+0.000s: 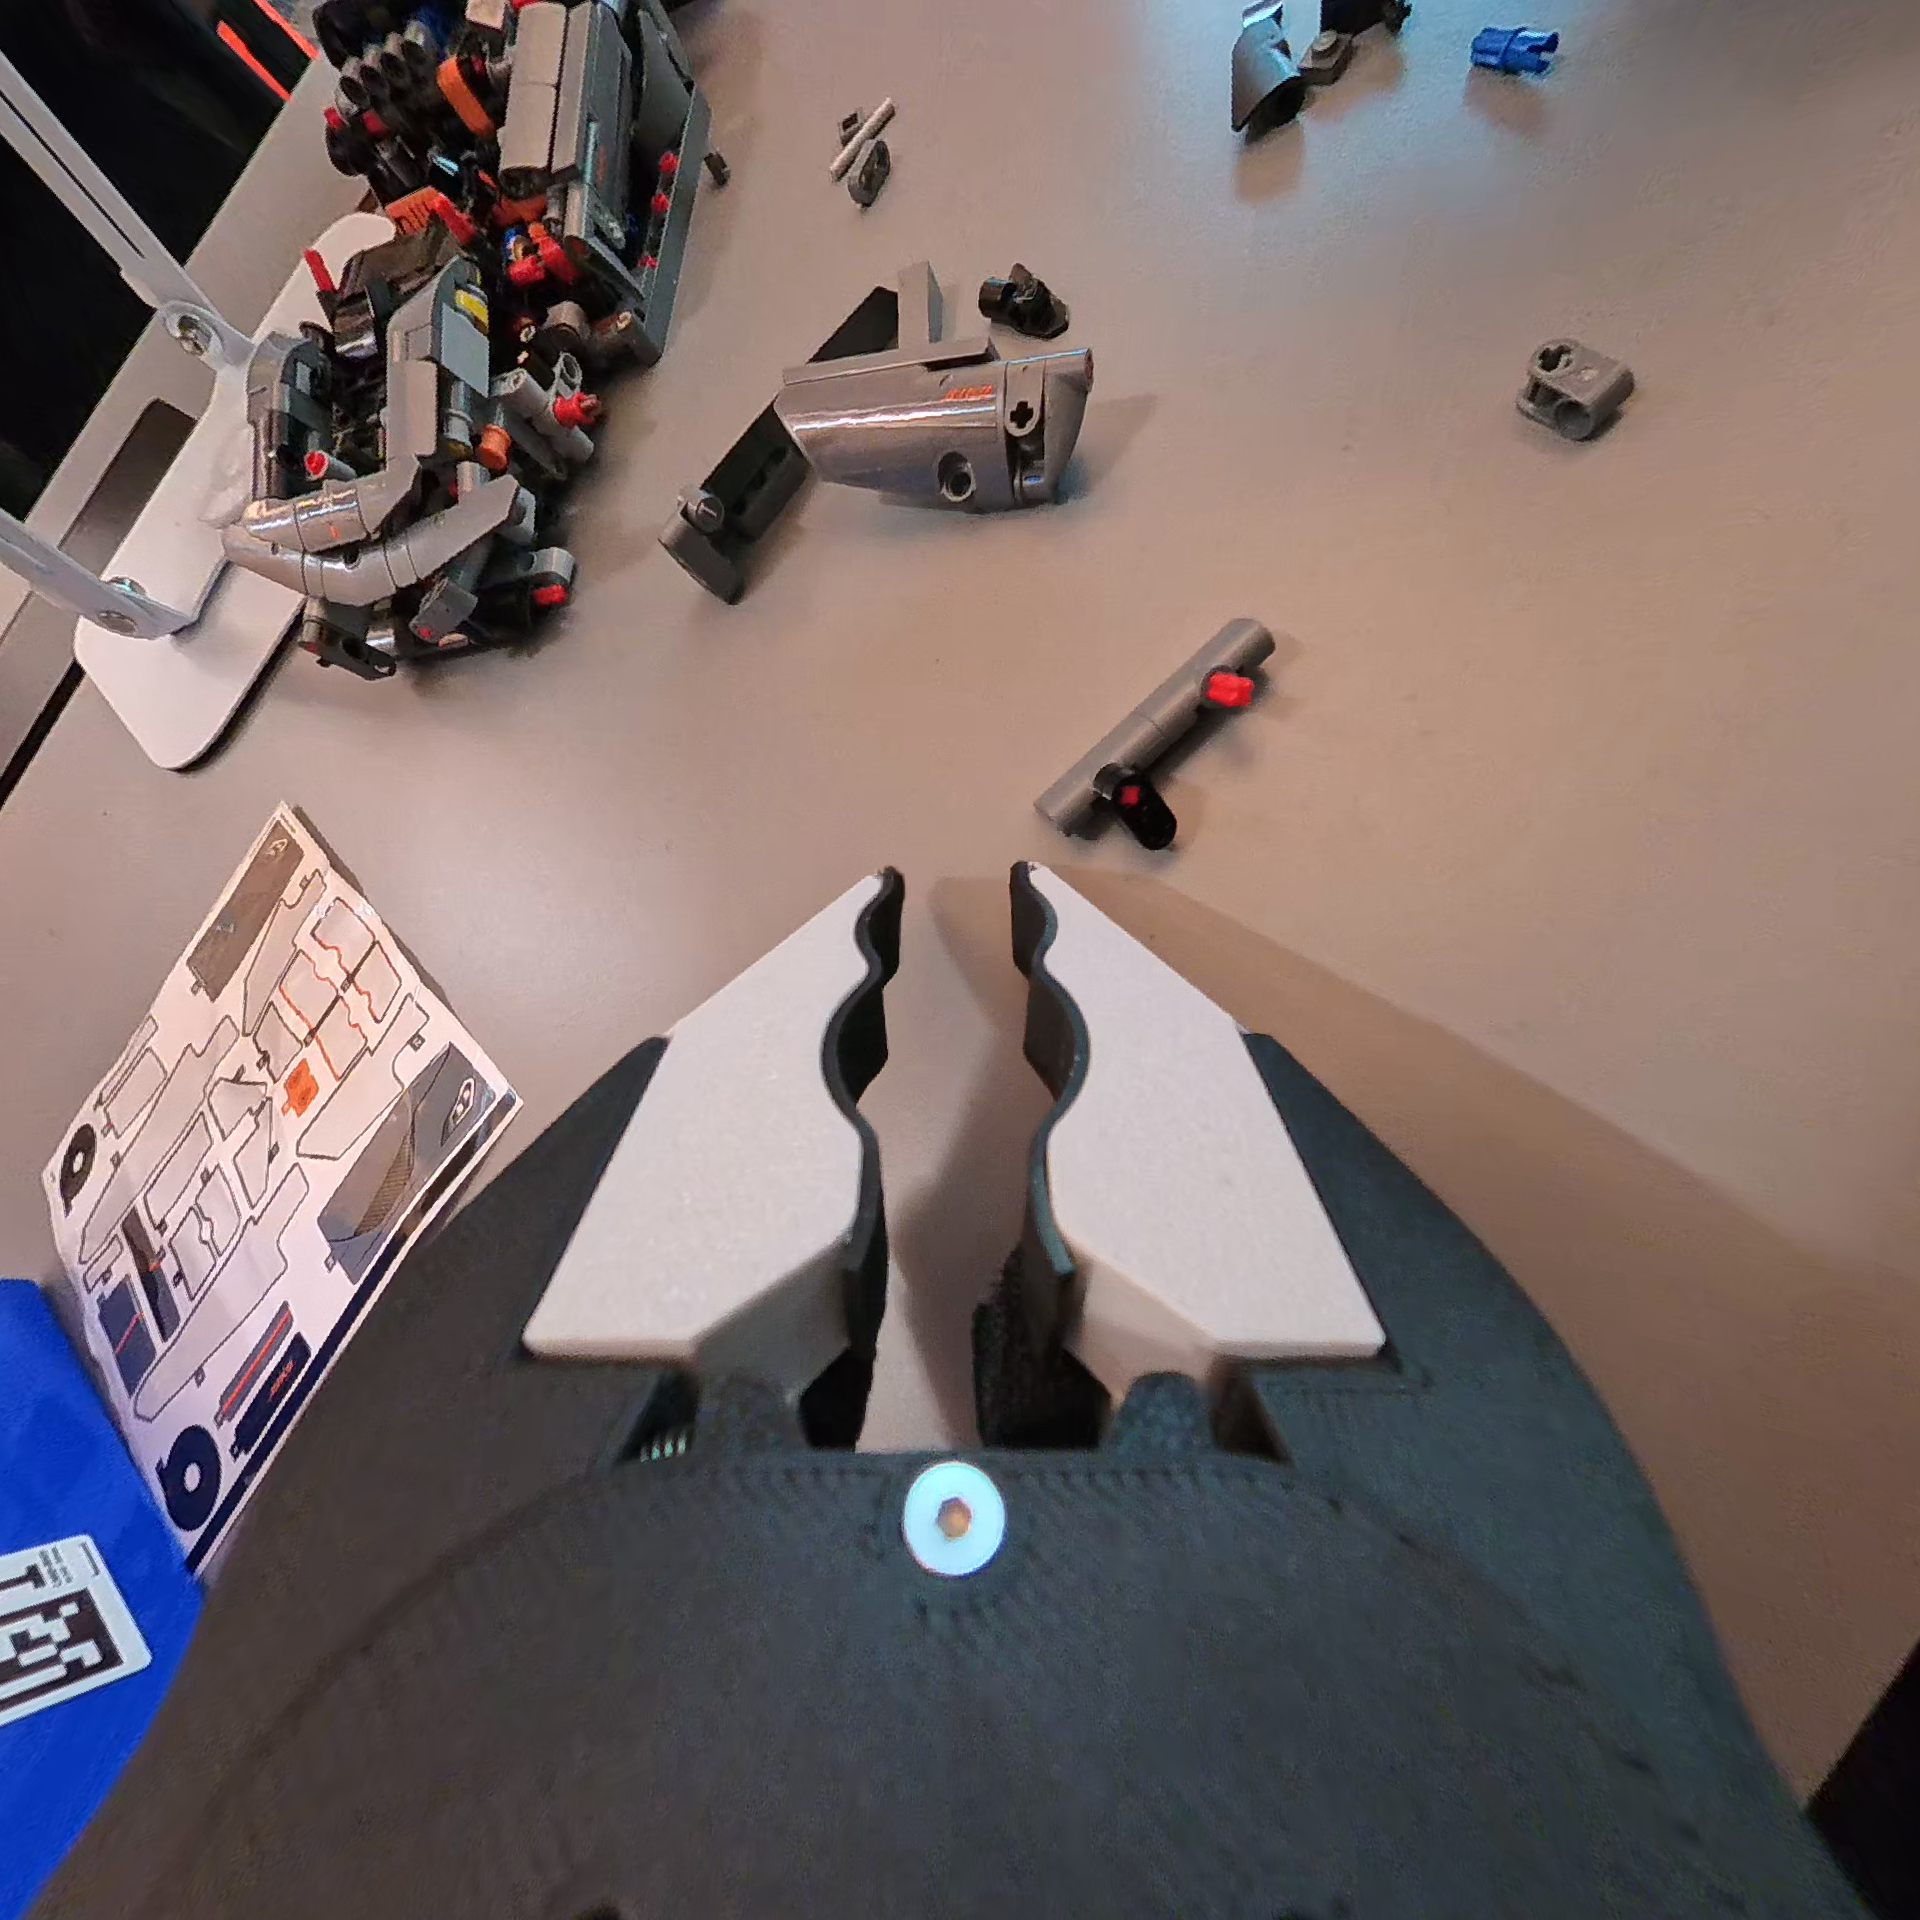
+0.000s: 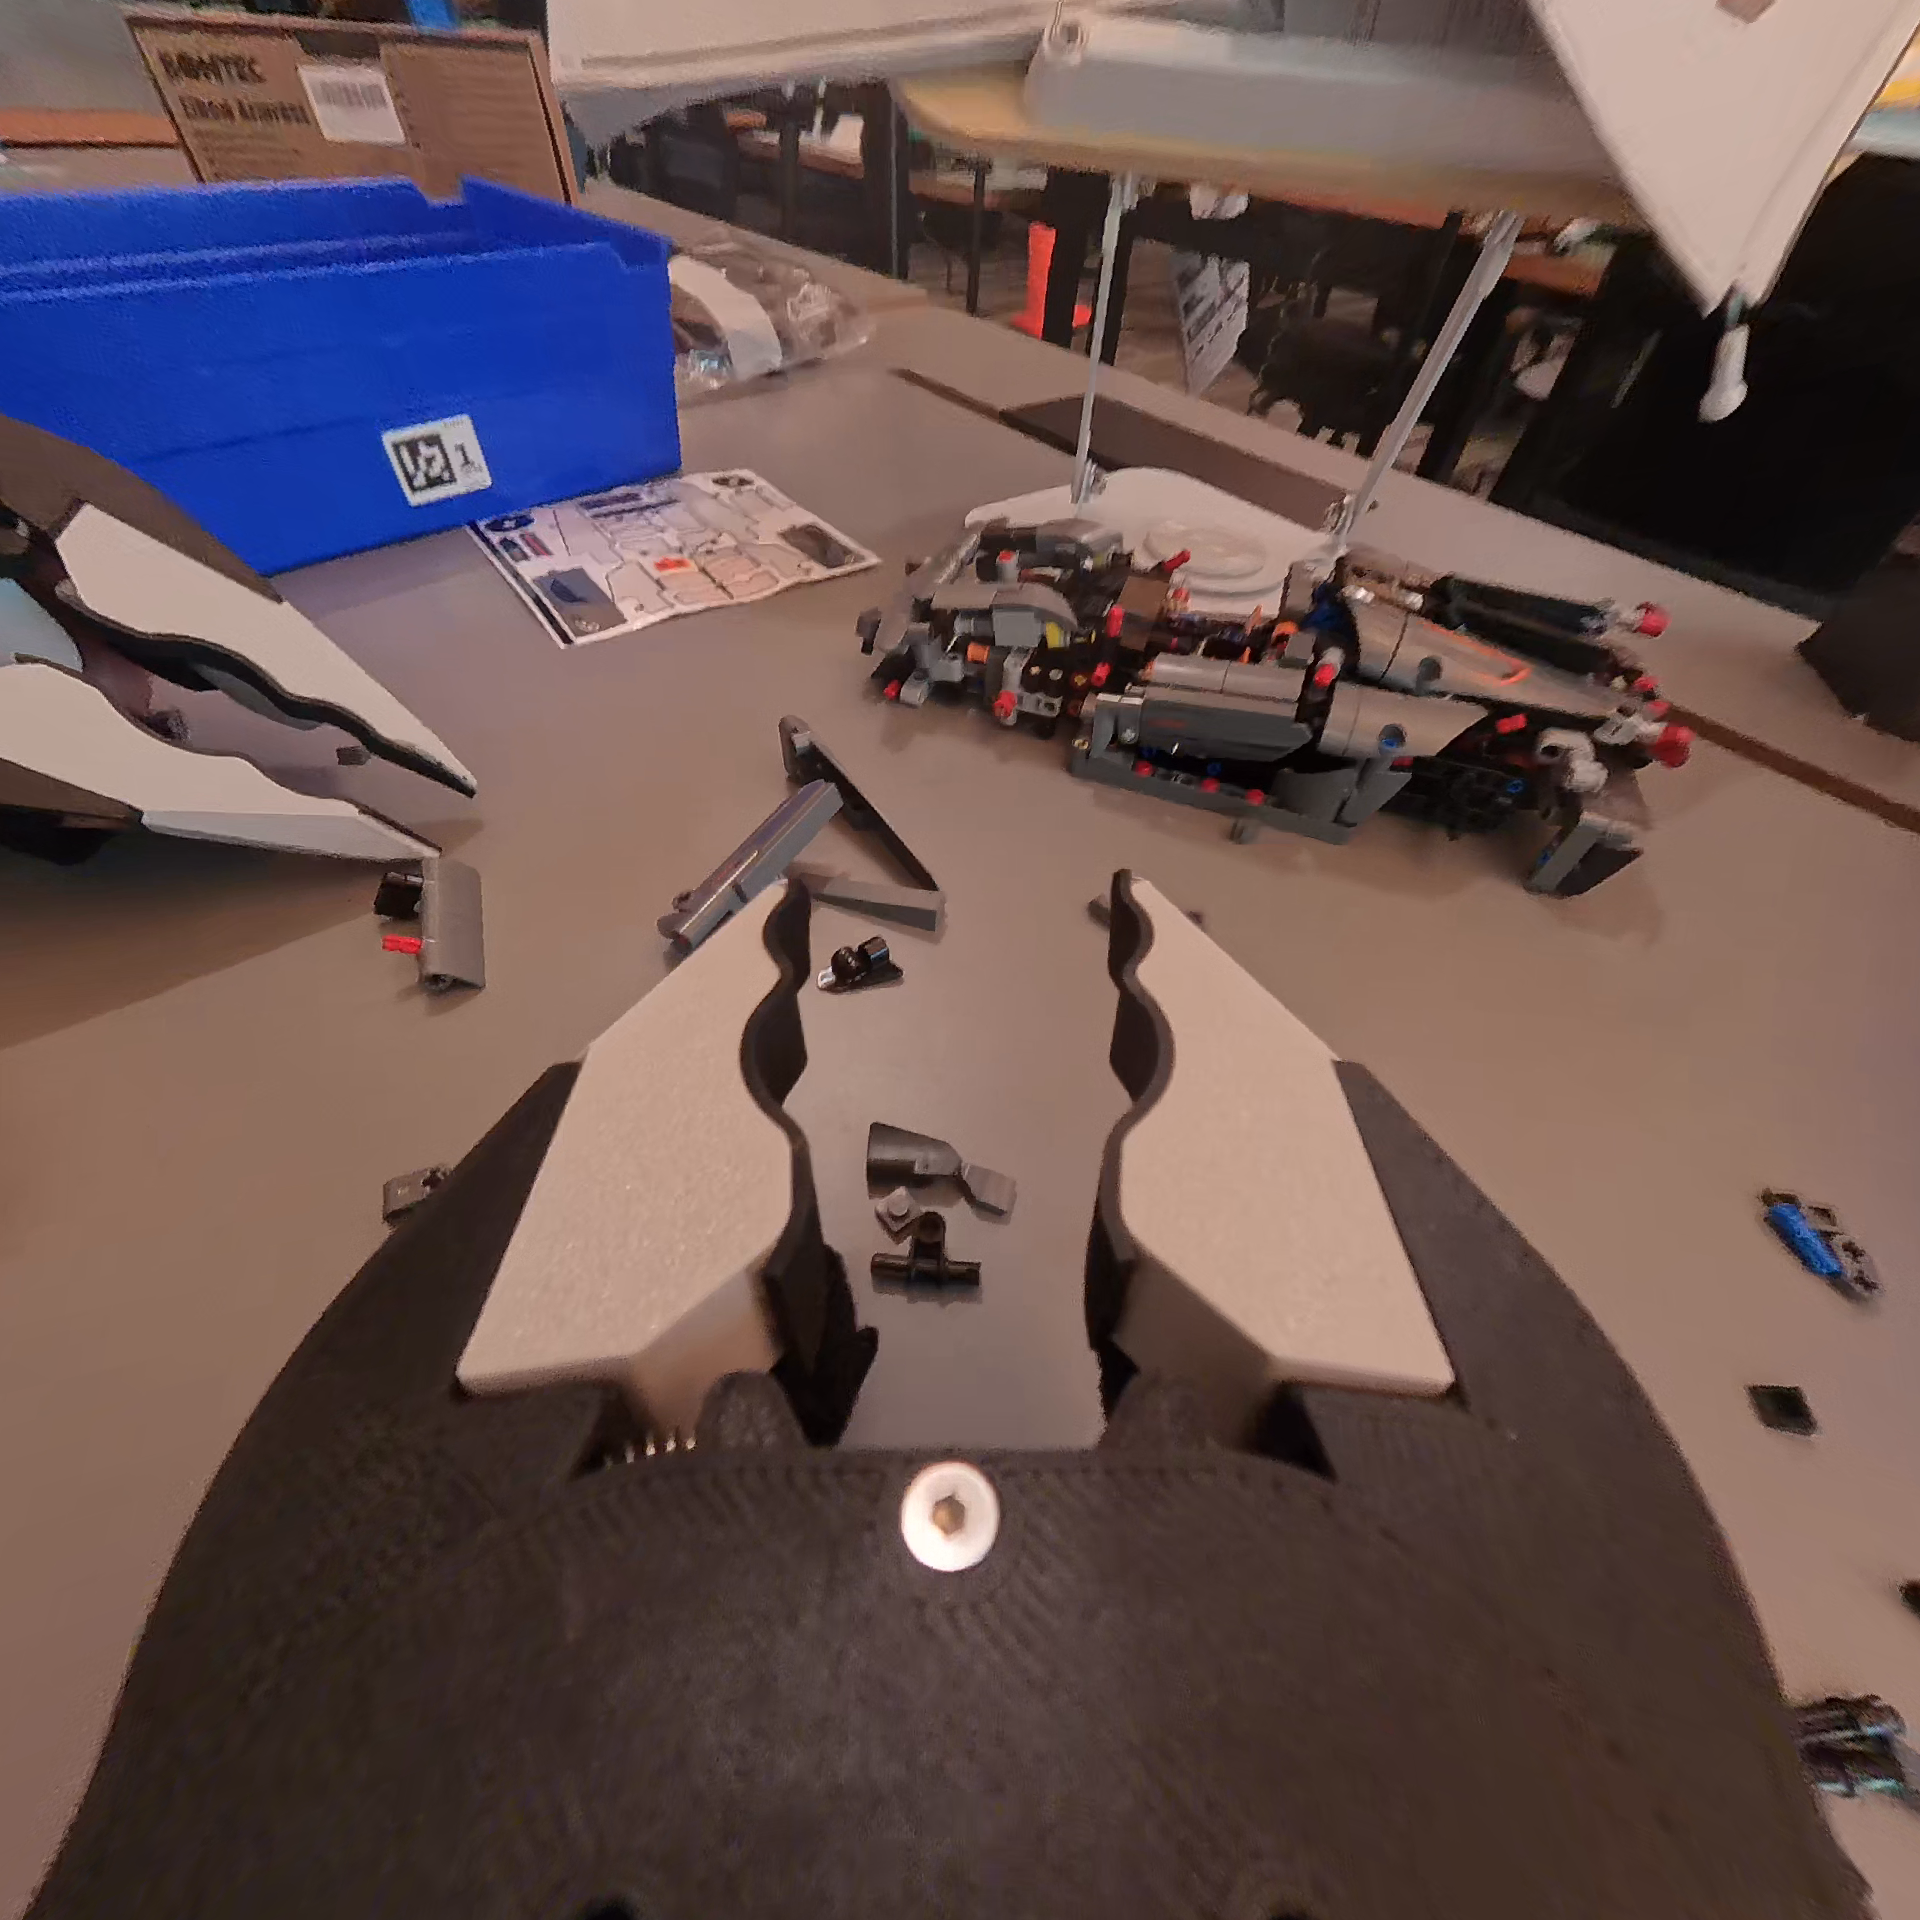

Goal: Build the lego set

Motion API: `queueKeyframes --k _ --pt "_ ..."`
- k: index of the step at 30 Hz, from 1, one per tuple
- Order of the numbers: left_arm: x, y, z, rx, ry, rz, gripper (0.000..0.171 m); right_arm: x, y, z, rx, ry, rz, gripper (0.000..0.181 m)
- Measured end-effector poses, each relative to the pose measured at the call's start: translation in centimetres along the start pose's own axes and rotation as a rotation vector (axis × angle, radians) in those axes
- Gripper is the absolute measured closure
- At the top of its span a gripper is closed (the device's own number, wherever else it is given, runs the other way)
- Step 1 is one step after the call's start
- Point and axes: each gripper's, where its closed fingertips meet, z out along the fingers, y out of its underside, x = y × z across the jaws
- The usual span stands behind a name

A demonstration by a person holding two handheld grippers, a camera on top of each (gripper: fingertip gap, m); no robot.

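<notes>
Right wrist view: wavy-edged tool (image 2: 961, 904), smooth table (image 2: 623, 1039).

Bare grey tabletop (image 1: 1351, 1039) lies open ahead of the left tool (image 1: 956, 883); a grey rod with red pins (image 1: 1153, 727) blocks at one o'clock, the grey-and-black brick model (image 1: 447, 343) at eleven.

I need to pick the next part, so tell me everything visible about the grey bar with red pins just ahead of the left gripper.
The grey bar is a slim plastic beam, seemingly two segments end to end, lying flat and diagonal on the table. A red pin sticks out near its far end; a black connector with a red pin sits at its near end. Nothing grips it; the left gripper is open just short of it.
</notes>
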Motion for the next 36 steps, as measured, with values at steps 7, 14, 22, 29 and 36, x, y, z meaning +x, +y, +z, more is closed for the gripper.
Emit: queueKeyframes --k 7,14,22,29,36 --pt "0.0 0.0 0.0 0.0 -0.005 0.002 0.151 2.8 -3.2 -3.7 0.207 0.144 0.031 0.143" --pt "0.0 0.0 0.0 0.001 -0.002 0.004 0.152 6.4 -4.7 -8.3 0.312 0.316 0.064 0.176" --pt "0.1 -0.1 0.0 0.002 0.0 0.01 0.152 10.2 -2.5 -10.9 0.295 0.427 0.126 0.17" --pt "0.1 -0.1 0.0 0.001 -0.002 0.007 0.153 11.3 -2.6 -12.1 0.355 0.448 0.188 0.162" --pt "0.1 -0.1 0.0 0.001 -0.002 0.009 0.153 12.4 -3.2 -14.7 0.413 0.512 0.164 0.16"
